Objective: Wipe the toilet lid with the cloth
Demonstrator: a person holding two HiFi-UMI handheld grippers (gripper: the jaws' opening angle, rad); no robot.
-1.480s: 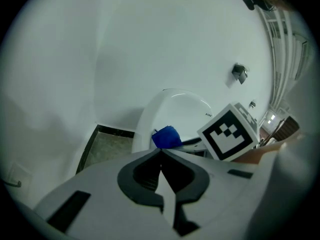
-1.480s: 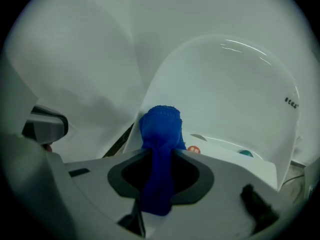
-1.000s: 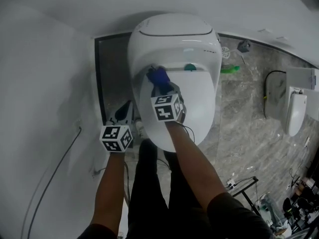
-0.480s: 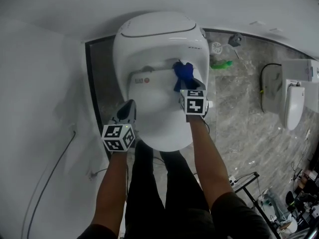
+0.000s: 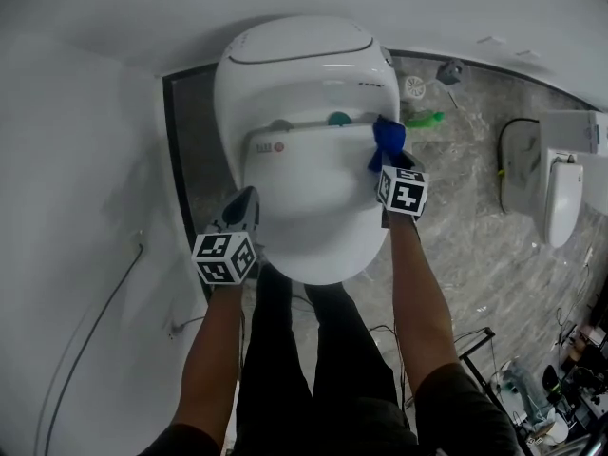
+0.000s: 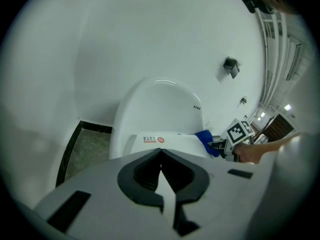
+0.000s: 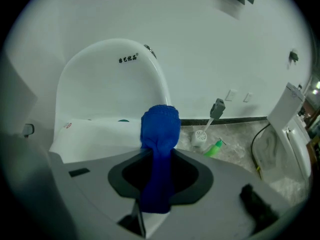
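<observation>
The white toilet lid (image 5: 304, 198) lies closed in the middle of the head view, with the tank (image 5: 294, 55) behind it. My right gripper (image 5: 388, 160) is shut on a bunched blue cloth (image 5: 387, 139) at the lid's back right corner; the cloth (image 7: 159, 134) sticks out past the jaws in the right gripper view. My left gripper (image 5: 249, 198) is shut and holds nothing, its tips at the lid's left edge. In the left gripper view the lid (image 6: 165, 143) lies ahead and the cloth (image 6: 207, 140) shows at its far side.
A toilet brush holder (image 5: 414, 87) and a green bottle (image 5: 425, 119) stand on the marble floor right of the toilet. A second white fixture (image 5: 560, 198) with a black cable (image 5: 502, 160) is at the far right. A white wall (image 5: 85, 160) runs along the left.
My right gripper has swept the cloth from the lid's back left across to its back right corner. The left gripper has shifted slightly toward the lid's left edge.
</observation>
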